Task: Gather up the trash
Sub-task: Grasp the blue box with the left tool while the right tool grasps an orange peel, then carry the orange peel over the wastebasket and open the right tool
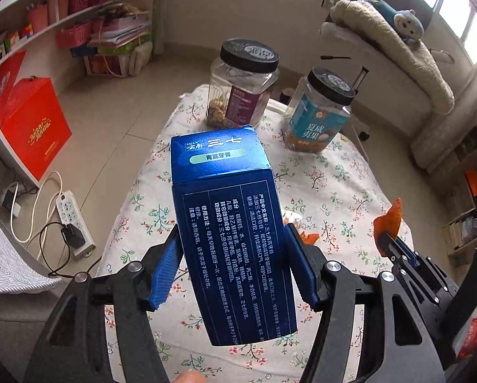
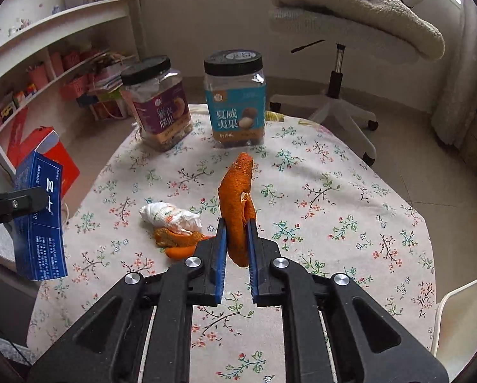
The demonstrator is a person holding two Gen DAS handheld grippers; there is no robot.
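My left gripper point(image 1: 232, 239) is shut on a blue toothpaste box point(image 1: 228, 223) and holds it above the flowered tablecloth point(image 1: 334, 185). From the right wrist view the same blue box point(image 2: 42, 220) hangs at the far left. My right gripper point(image 2: 236, 226) is shut on a curled strip of orange peel point(image 2: 236, 191), lifted off the cloth. In the left wrist view that orange peel point(image 1: 390, 220) shows at the right, in the right gripper point(image 1: 386, 239). A crumpled white tissue point(image 2: 171, 215) and more peel pieces point(image 2: 177, 242) lie on the cloth left of my right fingers.
Two black-lidded snack jars stand at the table's far edge, one purple-labelled point(image 2: 160, 108), one blue-labelled point(image 2: 236, 102). A swivel chair with a blanket point(image 2: 350, 16) stands behind the table. Shelves point(image 1: 47, 32), a red box point(image 1: 37, 127) and a power strip point(image 1: 74, 220) are on the left.
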